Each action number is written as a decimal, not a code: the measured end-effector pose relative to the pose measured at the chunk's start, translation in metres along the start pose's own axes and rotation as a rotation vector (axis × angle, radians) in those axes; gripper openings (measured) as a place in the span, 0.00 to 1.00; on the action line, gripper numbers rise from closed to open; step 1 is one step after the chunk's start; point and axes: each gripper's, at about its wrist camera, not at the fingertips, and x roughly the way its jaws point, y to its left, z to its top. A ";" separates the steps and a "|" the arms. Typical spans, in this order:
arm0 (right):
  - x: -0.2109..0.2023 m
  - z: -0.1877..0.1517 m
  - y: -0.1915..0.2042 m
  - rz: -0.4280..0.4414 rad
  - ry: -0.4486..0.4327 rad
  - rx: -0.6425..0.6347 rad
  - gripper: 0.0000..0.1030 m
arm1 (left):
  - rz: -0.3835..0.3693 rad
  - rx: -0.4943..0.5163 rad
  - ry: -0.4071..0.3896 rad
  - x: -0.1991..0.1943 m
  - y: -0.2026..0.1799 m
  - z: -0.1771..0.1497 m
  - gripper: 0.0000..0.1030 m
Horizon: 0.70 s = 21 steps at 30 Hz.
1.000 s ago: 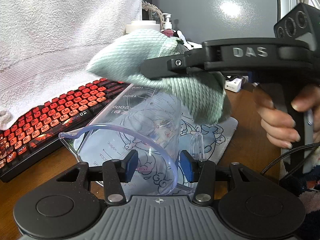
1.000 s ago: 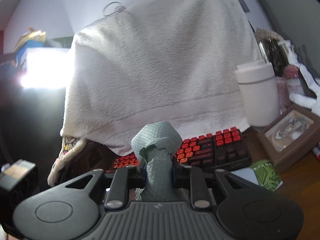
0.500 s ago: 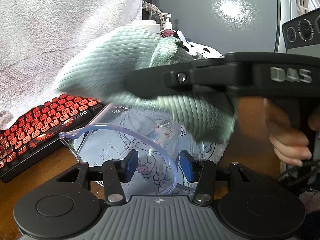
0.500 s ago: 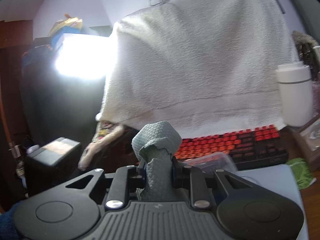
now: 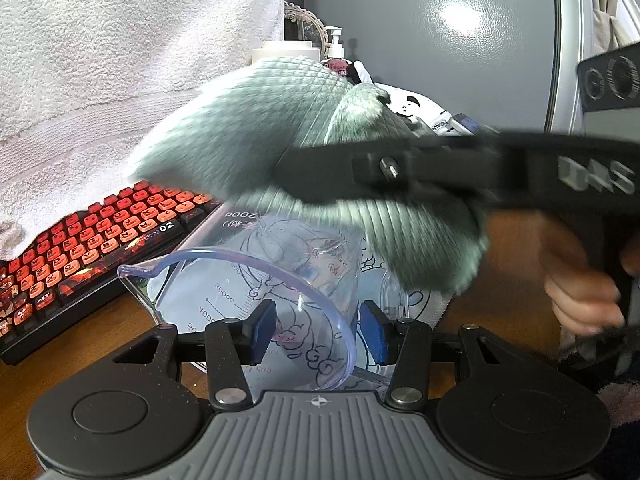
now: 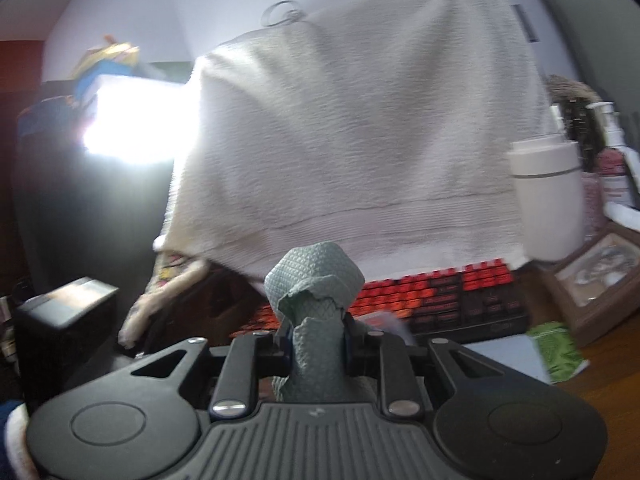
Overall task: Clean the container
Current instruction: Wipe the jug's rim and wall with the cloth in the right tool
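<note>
A clear measuring cup (image 5: 256, 280) with printed scale marks lies tilted on its side, its mouth toward the left wrist camera. My left gripper (image 5: 320, 334) is shut on the cup, one blue pad on each side of its near wall by the rim. My right gripper (image 5: 298, 172) comes in from the right just above the cup, shut on a bunched pale green cloth (image 5: 248, 136) that hangs over the cup's far end. In the right wrist view the cloth (image 6: 316, 280) sticks up between the shut fingers of that gripper (image 6: 316, 344). A person's hand (image 5: 576, 296) holds its handle.
A black keyboard (image 5: 100, 232) with red keys lies to the left under a hanging white towel (image 5: 100, 60). A printed mat (image 5: 424, 280) lies under the cup. A white canister (image 6: 548, 200), a brown picture frame (image 6: 600, 276) and a green packet (image 6: 556, 352) stand at the right.
The right gripper and its green cloth moved leftward and nearer, over the cup's far end. The left gripper and the cup kept still.
</note>
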 end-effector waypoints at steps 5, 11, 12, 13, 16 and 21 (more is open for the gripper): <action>-0.002 -0.006 0.017 0.069 0.013 -0.041 0.21 | 0.001 0.001 0.000 0.003 0.005 0.001 0.45; -0.006 -0.004 0.003 0.009 -0.002 -0.026 0.20 | -0.001 -0.001 0.000 0.005 0.009 0.001 0.45; -0.006 -0.003 -0.001 -0.010 -0.005 -0.020 0.20 | -0.001 -0.001 0.000 0.005 0.010 0.001 0.45; -0.006 -0.002 -0.006 -0.029 -0.009 -0.012 0.20 | -0.001 -0.001 0.000 0.006 0.011 0.001 0.45; -0.007 0.001 -0.020 -0.084 -0.019 0.010 0.20 | -0.001 -0.001 0.000 0.006 0.011 0.002 0.45; -0.010 -0.001 -0.026 -0.087 -0.016 0.039 0.20 | -0.002 -0.003 0.000 0.005 0.011 0.002 0.45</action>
